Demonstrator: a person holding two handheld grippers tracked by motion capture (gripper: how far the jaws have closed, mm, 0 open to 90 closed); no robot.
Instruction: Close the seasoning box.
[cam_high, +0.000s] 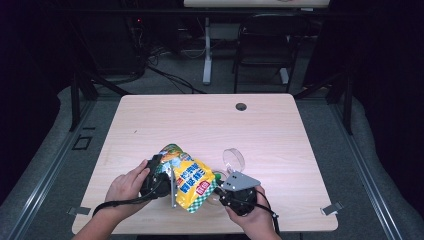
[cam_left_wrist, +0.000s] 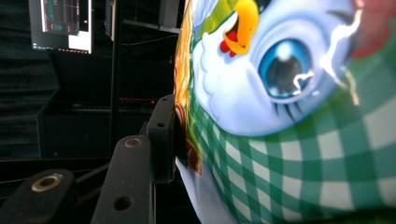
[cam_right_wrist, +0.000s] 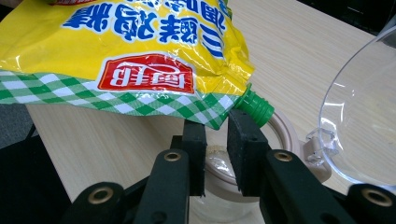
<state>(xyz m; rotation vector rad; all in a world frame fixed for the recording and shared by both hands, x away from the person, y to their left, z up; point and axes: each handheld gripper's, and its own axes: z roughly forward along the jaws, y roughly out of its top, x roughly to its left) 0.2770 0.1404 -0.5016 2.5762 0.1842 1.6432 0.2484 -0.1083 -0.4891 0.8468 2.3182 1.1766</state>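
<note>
A yellow pouch (cam_high: 192, 182) with a green check base and a cartoon bird (cam_left_wrist: 280, 93) is held above the table's front, tilted. My left gripper (cam_high: 160, 177) is shut on its edge; one finger (cam_left_wrist: 161, 135) presses the foil and the other is hidden behind the pouch. The pouch's green spout (cam_right_wrist: 254, 106) points down over the beige rim (cam_right_wrist: 287, 128) of a clear jar (cam_high: 216, 190). The jar's clear hinged lid (cam_right_wrist: 359, 116) stands open to the right. My right gripper (cam_right_wrist: 215, 144) sits at the jar's near rim, jaws close together with the rim between them.
The light wooden table (cam_high: 200, 120) has a round cable hole (cam_high: 241, 106) near its far edge. A black chair (cam_high: 265, 40) and a desk leg stand beyond it. Dark floor and metal rails run along both sides.
</note>
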